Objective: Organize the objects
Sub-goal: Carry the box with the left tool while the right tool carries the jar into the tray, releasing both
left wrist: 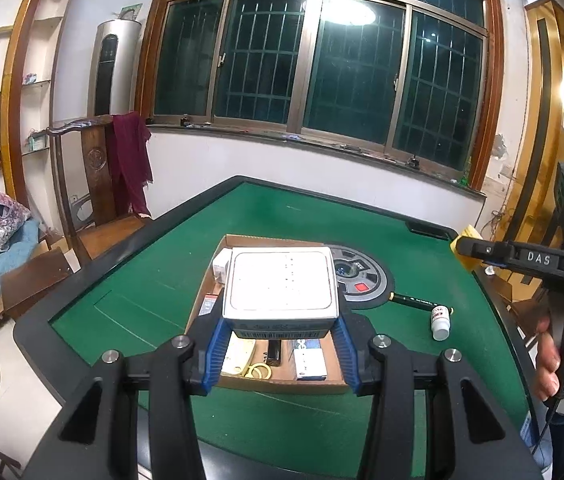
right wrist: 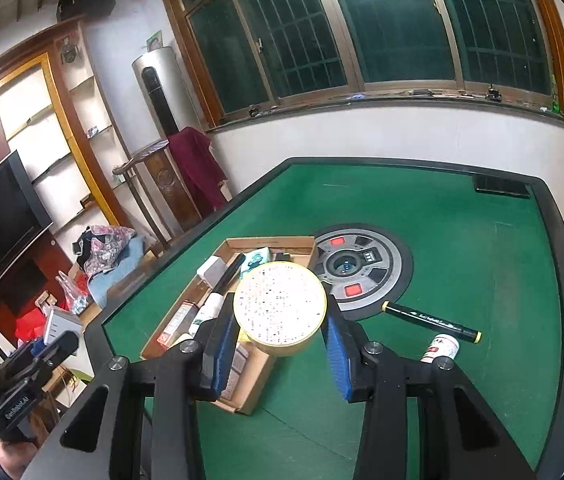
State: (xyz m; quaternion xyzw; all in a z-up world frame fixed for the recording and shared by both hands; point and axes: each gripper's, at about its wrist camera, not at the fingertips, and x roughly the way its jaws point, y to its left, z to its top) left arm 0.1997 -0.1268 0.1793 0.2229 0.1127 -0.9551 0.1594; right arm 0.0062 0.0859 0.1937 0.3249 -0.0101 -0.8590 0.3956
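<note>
Left gripper (left wrist: 280, 334): clamps white box (left wrist: 281, 284) above cardboard tray (left wrist: 282, 385).
Right gripper (right wrist: 280, 342): grips round tin (right wrist: 280, 308) over tray's near-right corner.
Risk: crowded tray; either item may land tilted.

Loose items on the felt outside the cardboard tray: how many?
2. A black marker lies by the round centre panel, and a small white bottle sits just nearer than it. The held boxes may hide others near the tray.
</note>
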